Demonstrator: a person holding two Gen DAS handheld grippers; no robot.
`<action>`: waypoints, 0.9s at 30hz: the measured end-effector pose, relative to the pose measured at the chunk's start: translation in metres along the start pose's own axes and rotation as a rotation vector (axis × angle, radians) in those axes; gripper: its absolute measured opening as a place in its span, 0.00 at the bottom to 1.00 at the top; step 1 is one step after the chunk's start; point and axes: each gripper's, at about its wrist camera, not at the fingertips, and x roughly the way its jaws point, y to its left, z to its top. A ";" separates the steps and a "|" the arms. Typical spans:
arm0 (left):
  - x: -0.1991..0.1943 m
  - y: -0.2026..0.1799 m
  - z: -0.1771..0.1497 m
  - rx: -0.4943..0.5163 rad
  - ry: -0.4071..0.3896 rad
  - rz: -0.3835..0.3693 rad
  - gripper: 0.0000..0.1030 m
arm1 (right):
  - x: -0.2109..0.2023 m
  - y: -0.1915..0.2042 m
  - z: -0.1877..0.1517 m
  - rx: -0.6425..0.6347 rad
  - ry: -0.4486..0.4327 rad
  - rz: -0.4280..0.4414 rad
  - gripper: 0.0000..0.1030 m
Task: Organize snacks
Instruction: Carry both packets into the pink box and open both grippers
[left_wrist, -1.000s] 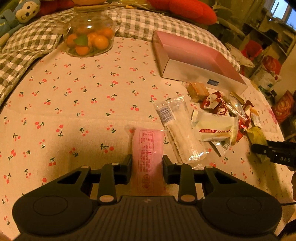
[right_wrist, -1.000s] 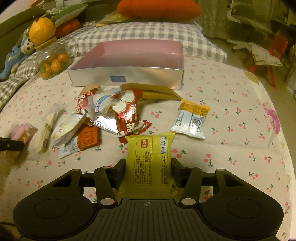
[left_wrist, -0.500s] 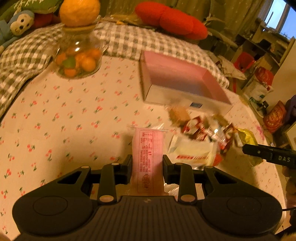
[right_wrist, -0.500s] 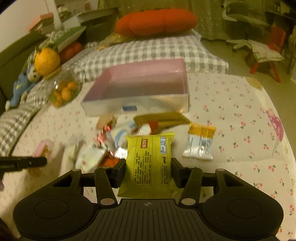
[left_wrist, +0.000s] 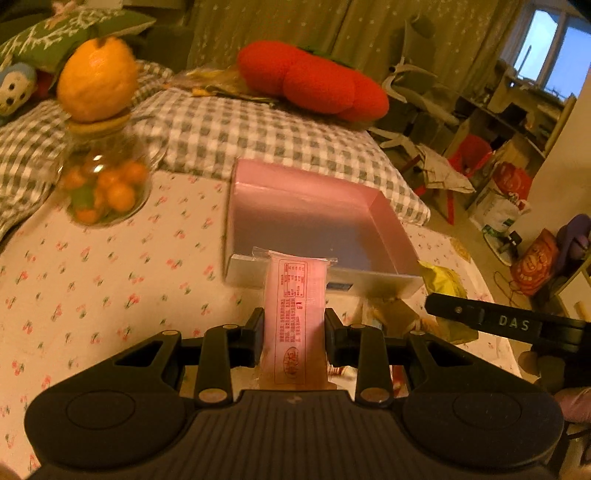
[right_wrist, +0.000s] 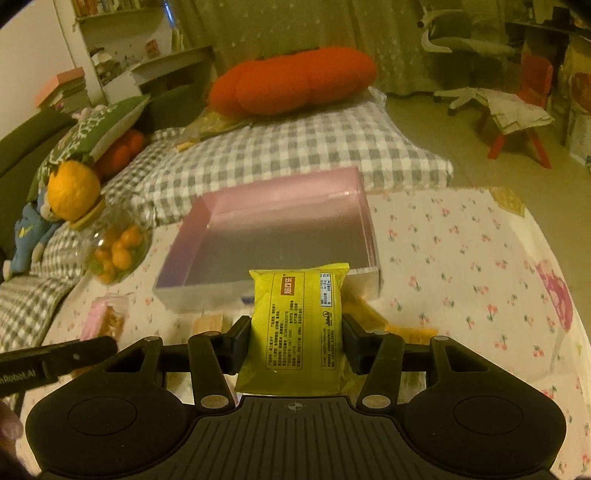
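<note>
Left wrist view: my left gripper (left_wrist: 294, 334) pinches a pink pack (left_wrist: 295, 325), lower centre.
Right: my right gripper (right_wrist: 295, 341) clamps a yellow pack (right_wrist: 299, 321).
Box (right_wrist: 177, 291): centre frame, empty.
Jar (left_wrist: 101, 184): upper left, holds small oranges.
Progress: nothing boxed; both packs and loose snacks remain.

Dim, warm-lit room w/ drawn curtains (right_wrist: 288, 33), daylight window (left_wrist: 546, 74) at far right, white swivel chair (right_wrist: 465, 40), red stool (right_wrist: 517, 136), bookshelf (right_wrist: 122, 33) on left wall.

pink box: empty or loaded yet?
Empty. The pink box shows a bare floor in both views; both snacks sit clamped in claws, short of it.
</note>
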 end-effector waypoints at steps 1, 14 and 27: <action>0.004 -0.003 0.003 0.008 -0.002 0.005 0.28 | 0.003 0.000 0.003 0.001 0.002 -0.001 0.49; 0.046 -0.012 0.042 0.011 -0.033 0.053 0.28 | 0.041 -0.018 0.042 0.046 -0.015 -0.010 0.49; 0.091 -0.002 0.060 0.000 -0.010 0.075 0.28 | 0.088 -0.028 0.060 0.023 0.033 -0.003 0.49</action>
